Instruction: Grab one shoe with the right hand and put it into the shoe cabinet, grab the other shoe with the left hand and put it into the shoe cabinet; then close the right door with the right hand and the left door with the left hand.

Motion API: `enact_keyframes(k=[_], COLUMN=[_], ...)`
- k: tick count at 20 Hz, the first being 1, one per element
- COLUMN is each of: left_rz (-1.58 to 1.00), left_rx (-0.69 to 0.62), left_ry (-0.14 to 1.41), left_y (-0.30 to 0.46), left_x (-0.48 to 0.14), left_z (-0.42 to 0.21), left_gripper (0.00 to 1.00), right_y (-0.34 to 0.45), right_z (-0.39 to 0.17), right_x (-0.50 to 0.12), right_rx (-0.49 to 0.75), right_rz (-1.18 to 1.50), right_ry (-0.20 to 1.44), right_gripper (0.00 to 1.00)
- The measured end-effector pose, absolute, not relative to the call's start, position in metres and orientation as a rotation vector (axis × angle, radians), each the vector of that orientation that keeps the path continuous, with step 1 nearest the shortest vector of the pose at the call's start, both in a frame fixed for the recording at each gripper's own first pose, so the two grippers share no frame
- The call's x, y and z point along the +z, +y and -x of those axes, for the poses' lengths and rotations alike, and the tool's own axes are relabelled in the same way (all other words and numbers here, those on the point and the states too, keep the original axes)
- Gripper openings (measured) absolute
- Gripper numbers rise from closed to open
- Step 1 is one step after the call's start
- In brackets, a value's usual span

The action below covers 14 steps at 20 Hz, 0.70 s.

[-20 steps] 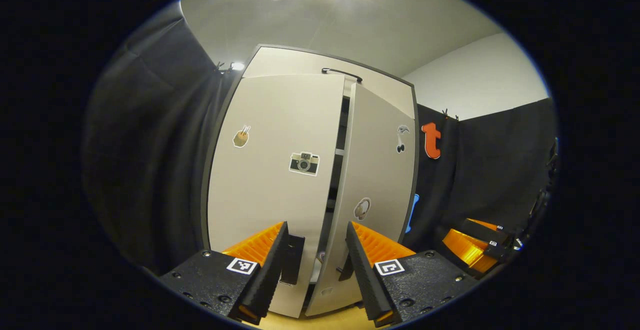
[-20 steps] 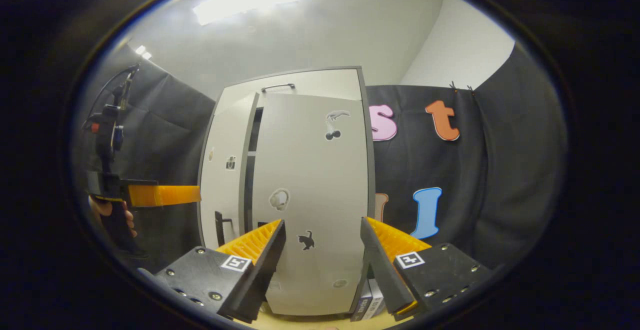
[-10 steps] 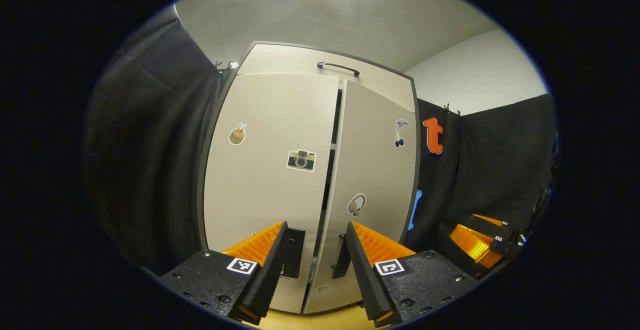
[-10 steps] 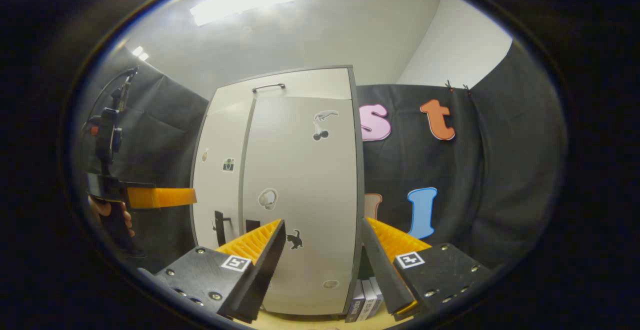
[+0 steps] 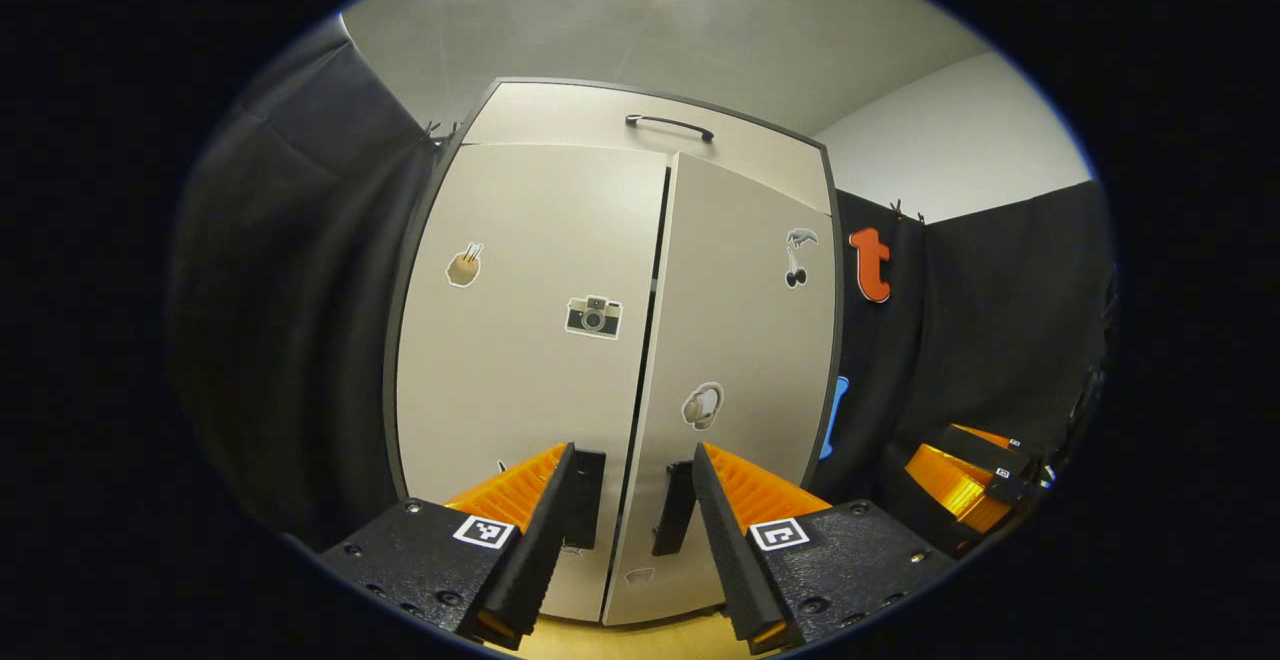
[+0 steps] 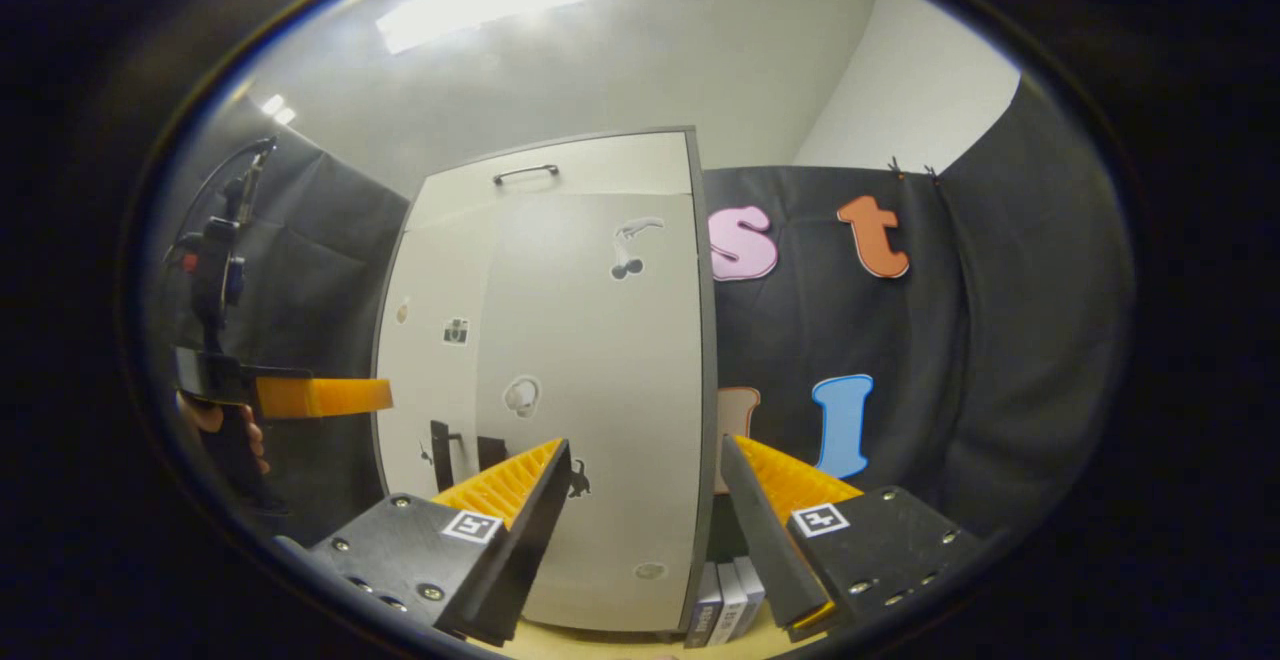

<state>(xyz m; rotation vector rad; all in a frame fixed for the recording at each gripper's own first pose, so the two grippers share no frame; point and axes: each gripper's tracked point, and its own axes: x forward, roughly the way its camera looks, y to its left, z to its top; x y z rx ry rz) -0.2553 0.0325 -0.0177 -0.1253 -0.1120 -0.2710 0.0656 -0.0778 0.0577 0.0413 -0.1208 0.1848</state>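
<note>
In the left gripper view, the tall pale-grey shoe cabinet (image 5: 600, 340) with a dark frame stands straight ahead against the black cloth wall. Its interior and any shoes are hidden: the left door (image 5: 520, 340) and the right door (image 5: 740, 340) meet along a thin dark seam, with only a narrow slit between them. Small stickers dot both doors, among them a camera sticker (image 5: 593, 316) on the left one. The two dark door handles (image 5: 583, 498) low on the doors are partly covered by the left gripper (image 5: 630, 510), whose fingers are spread apart with nothing between them, pointing at the seam. A dark curved handle (image 5: 668, 125) sits on the top panel. At the far right edge the right gripper (image 5: 965, 480) is cut off.

In the right gripper view, the cabinet (image 6: 560, 390) stands left of centre, its doors looking flush. The right gripper (image 6: 640, 530) has its fingers released and empty in front of the right door (image 6: 600, 390). A few upright book-like spines (image 6: 725, 602) beside the cabinet's base are hard to make out. On the left, a hand (image 6: 225, 430) holds the left gripper (image 6: 320, 396), seen side-on near the left door (image 6: 430, 360); whether it touches the door, I cannot tell.
</note>
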Motion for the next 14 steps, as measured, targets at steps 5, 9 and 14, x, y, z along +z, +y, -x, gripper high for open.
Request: enact_keyframes(k=[5,9,14], left_rz=[0.116,0.109,0.093], left_rx=[-0.262,-0.259,-0.259], left_ry=[-0.108,-0.105,-0.1], left_y=[0.031,0.024,0.015], left_x=[-0.019,-0.02,-0.021], left_z=[0.255,0.257,0.258], left_gripper=[0.71,0.71,0.71], right_y=[-0.081,-0.084,-0.094], right_z=[-0.071,-0.074,-0.074], right_x=[0.056,0.053,0.052], right_rx=[0.189,0.188,0.173], right_rz=[-0.047,-0.046,-0.056], right_ry=[-0.118,-0.111,-0.109], right_gripper=[0.89,0.89,0.89])
